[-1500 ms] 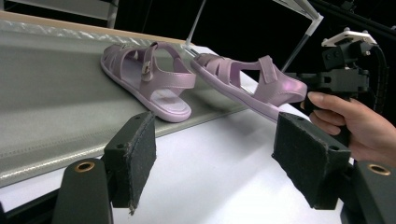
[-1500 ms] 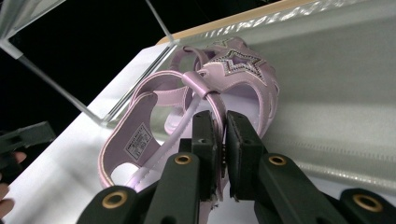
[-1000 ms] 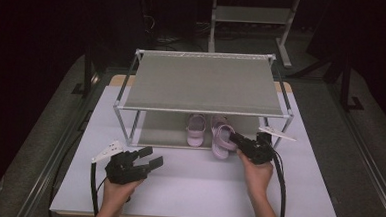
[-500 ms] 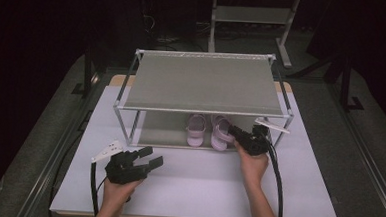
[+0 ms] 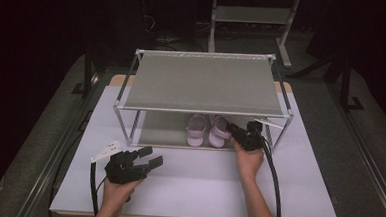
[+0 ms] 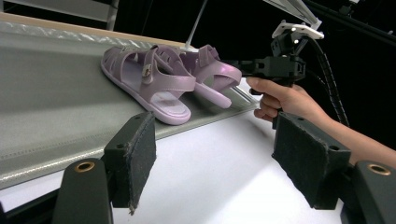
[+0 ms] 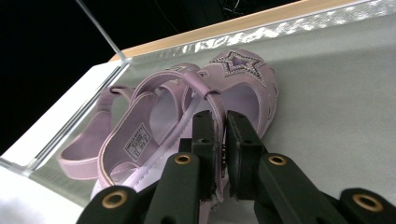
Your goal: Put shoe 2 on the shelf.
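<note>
Here the right gripper (image 7: 220, 154) fingers clamp the right sandal's (image 7: 243, 88) side on the lower shelf (image 7: 336, 93); left gripper (image 6: 215, 154) fingers gape idle. Next, likely release or reposition.

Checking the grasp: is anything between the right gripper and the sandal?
Nothing visible. The right gripper is shut on the strap of the right sandal on the rack's lower shelf.

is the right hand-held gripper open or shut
Shut. In the right gripper view the right hand-held gripper has its jaws pinched on the side edge of a purple sandal on the rack's lower shelf.
</note>
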A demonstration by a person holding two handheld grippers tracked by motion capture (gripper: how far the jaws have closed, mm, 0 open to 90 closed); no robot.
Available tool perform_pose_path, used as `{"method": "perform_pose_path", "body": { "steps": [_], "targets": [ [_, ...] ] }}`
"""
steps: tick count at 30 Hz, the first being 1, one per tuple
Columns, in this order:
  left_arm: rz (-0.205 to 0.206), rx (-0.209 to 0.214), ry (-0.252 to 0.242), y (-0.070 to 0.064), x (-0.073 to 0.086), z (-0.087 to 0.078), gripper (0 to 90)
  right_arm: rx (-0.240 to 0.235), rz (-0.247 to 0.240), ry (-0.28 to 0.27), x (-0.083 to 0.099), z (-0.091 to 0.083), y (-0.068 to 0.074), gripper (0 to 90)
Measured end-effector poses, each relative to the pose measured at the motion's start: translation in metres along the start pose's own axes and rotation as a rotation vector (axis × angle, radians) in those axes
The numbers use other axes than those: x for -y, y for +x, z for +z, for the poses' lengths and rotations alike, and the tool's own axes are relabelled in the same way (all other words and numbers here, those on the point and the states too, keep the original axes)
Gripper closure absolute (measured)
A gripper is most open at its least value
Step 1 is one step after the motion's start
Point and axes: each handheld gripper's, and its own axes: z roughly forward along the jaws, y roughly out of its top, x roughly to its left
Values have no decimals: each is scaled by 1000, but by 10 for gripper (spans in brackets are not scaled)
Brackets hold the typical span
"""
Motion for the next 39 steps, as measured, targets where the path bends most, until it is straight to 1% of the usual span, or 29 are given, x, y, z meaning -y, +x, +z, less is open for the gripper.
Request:
{"method": "perform_pose_path", "body": {
  "steps": [1, 4, 5, 6, 7, 8, 10, 11, 13, 14, 15, 18, 19, 21, 22, 23, 24, 26, 27, 28, 29, 34, 38, 39],
  "targets": [
    [0, 0, 0, 0, 0, 0, 296, 8, -2, 2, 0, 1, -2, 822],
    [0, 3, 2, 0, 0, 1, 296, 1, 6, -3, 0, 3, -2, 822],
    [-1, 4, 3, 0, 0, 1, 296, 26, 80, -27, -1, 5, 2, 822],
    [0, 6, 4, 0, 0, 1, 296, 30, 88, -28, -2, 6, 3, 822],
    [0, 6, 4, 0, 0, 2, 296, 17, 32, -18, -2, 6, 1, 822],
    [0, 6, 4, -1, 0, 2, 296, 12, 1, -9, -2, 6, 1, 822],
    [-1, 7, 3, -1, 0, 2, 296, 31, 3, -14, -2, 7, 3, 822],
    [-2, 7, 3, -1, 0, 2, 296, 35, -5, -13, -2, 7, 3, 822],
    [-1, 7, -1, 0, 0, 1, 296, 54, -21, -34, -2, 6, 7, 822],
    [-3, 6, -2, 0, 0, 1, 296, 55, -36, -40, -2, 6, 9, 822],
    [-3, 7, 0, 0, 0, 1, 296, 42, -53, -37, -3, 6, 9, 822],
    [-4, 7, -2, 0, 0, 1, 296, 40, -36, -31, -3, 8, 8, 822],
    [-2, 7, -1, 0, -1, 1, 296, 45, -38, -27, -3, 9, 8, 822],
    [-2, 7, -2, 0, -1, 1, 296, 50, -55, -12, -1, 11, 7, 821],
    [-3, 7, -2, 0, -1, 1, 296, 53, -50, -9, 0, 12, 7, 821],
    [-3, 7, -2, 0, -1, 1, 296, 44, -62, -1, 1, 13, 6, 819],
    [-3, 7, -2, 0, -1, 1, 296, 45, -59, 9, 2, 13, 8, 817],
    [-2, 7, -1, 0, -1, 1, 296, 47, -76, 10, 4, 15, 9, 812],
    [-1, 7, -1, 0, -1, 1, 296, 40, -60, 14, 4, 15, 10, 811],
    [0, 8, -1, -1, -1, 1, 296, 41, -66, 7, 4, 16, 9, 811],
    [0, 8, -2, -1, -1, 1, 296, 33, -51, 14, 4, 15, 9, 811],
    [-1, 10, 0, -1, -1, 2, 296, 31, -54, 7, 4, 15, 8, 793],
    [-1, 10, 0, -1, -1, 2, 296, 10, -34, 3, 5, 16, 7, 765],
    [-2, 11, 0, -1, -1, 2, 296, -4, -21, 4, 5, 16, 7, 756]
  ]
}}
